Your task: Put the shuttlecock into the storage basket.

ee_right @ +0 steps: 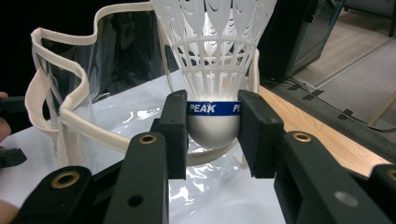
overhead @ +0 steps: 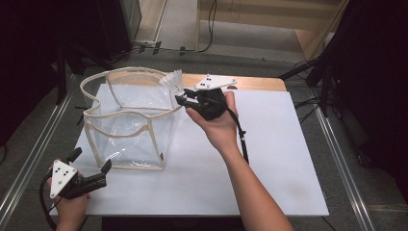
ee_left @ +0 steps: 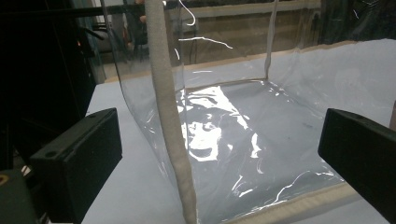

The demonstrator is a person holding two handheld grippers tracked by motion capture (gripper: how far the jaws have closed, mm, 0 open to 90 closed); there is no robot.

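The clear bag (overhead: 130, 120) stands open-topped on the surface (overhead: 269, 159), its cloth-trimmed rim (overhead: 127, 114) sagging inward at the near side and narrowing the mouth. To the right of the bag the surface lies bare, with room to pass. At the bag's near left corner the left claw (overhead: 91, 166) stands wide open (one trimmed edge rises straight before it).

There was one white shuttlecock (ee_right: 212, 60), one clear plastic bag (overhead: 127, 120) with cloth trim, one white board (overhead: 269, 159) and one desk (overhead: 260, 83). Two tongs were counted: left (overhead: 91, 166), right (overhead: 180, 99).
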